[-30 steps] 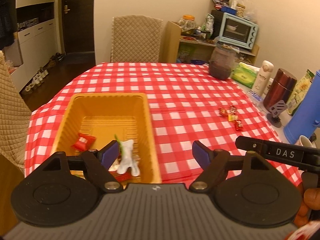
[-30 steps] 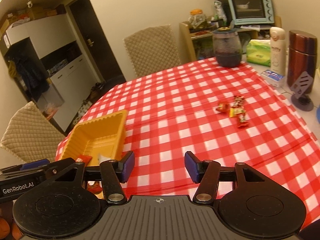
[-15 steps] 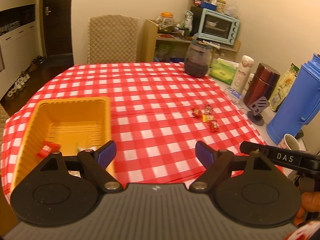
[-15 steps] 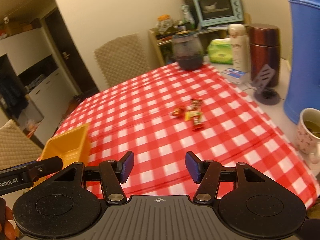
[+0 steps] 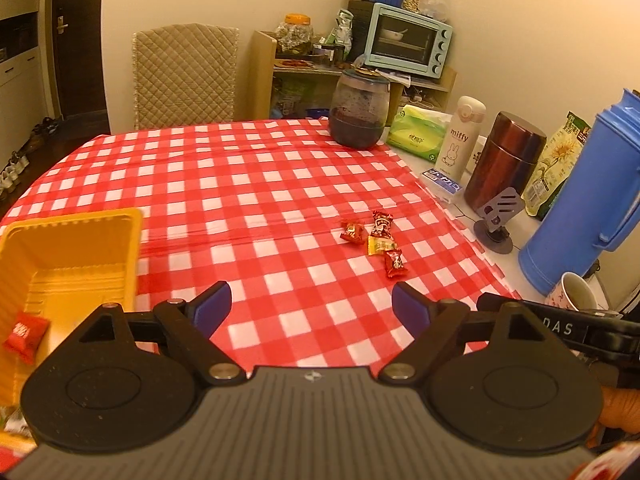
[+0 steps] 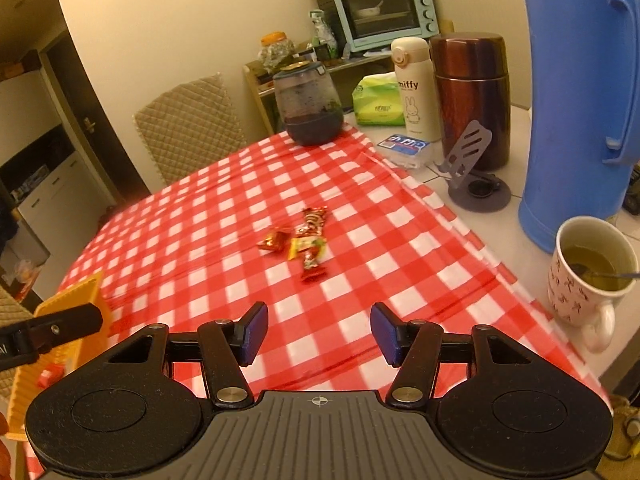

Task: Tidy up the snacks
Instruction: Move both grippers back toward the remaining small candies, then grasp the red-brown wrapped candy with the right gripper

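Observation:
Several wrapped candies [image 5: 376, 238] lie in a small cluster on the red checked tablecloth; they also show in the right wrist view [image 6: 306, 242]. A yellow tray [image 5: 80, 248] sits at the left table edge with a red snack packet [image 5: 25, 332] inside; its corner shows in the right wrist view [image 6: 76, 300]. My left gripper [image 5: 311, 308] is open and empty, above the cloth between tray and candies. My right gripper [image 6: 319, 334] is open and empty, a short way in front of the candies.
Along the right side stand a blue thermos jug [image 6: 580, 92], a mug of tea [image 6: 592, 276], a brown flask [image 6: 472, 96], a white miffy bottle [image 6: 414, 88], a phone stand [image 6: 476, 176] and a dark jar [image 6: 308, 104]. A chair [image 5: 184, 76] stands behind the table.
Both grippers have swung right, away from the yellow tray and toward the candy cluster. The tray has slid to the left edge of both views. Both stay open and empty.

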### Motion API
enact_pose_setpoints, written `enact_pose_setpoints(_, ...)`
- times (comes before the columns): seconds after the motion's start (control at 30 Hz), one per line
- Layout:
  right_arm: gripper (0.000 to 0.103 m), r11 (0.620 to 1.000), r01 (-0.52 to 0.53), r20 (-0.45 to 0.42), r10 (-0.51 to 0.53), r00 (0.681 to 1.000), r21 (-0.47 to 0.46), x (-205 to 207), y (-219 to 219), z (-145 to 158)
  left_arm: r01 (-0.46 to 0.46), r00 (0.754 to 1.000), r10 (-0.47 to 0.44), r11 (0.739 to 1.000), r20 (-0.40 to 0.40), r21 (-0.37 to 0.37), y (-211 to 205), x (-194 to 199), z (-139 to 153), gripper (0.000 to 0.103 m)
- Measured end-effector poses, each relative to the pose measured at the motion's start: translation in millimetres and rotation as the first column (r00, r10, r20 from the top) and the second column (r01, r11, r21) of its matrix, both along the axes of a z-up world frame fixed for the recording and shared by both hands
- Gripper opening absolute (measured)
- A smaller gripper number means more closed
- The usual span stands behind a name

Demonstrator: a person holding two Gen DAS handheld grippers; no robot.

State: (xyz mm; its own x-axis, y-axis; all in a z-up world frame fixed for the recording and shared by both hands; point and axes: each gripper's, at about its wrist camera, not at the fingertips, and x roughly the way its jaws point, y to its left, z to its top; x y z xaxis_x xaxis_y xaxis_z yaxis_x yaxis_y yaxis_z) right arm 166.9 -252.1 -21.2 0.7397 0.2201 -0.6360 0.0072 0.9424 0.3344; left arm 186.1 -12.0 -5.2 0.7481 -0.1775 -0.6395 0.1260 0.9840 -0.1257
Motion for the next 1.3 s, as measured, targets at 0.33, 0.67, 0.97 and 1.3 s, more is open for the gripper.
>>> enact_pose_setpoints(0.33, 0.057, 0.996, -0.058, 0.012, 0.059, 0.998, -0.062, 54, 1, -28, 0.005, 1.000, -0.005, 1.000, -0.020, 0.011, -13, 55, -30, 0.086)
enact_pose_setpoints(0.67, 0.055, 0.976, -0.185, -0.009, 0.185, 0.983, -0.117, 108, 25, -58, 0.008, 0.999, -0.007, 1.000, -0.037, 0.022, -13, 100, -57, 0.086)
enact_pose_setpoints(0.97, 0.037, 0.955, -0.258, -0.073, 0.250, 0.966, -0.146, 150, 38, -85, 0.020, 0.999, -0.019, 1.000, -0.038, 0.022, -15, 120, -68, 0.086)
enact_pose_setpoints(1.3, 0.017, 0.962, -0.223, -0.061, 0.216, 0.974, -0.155, 151, 31, -80, 0.072, 0.997, -0.071, 0.997, -0.043, 0.035, -30, 138, -82, 0.085)
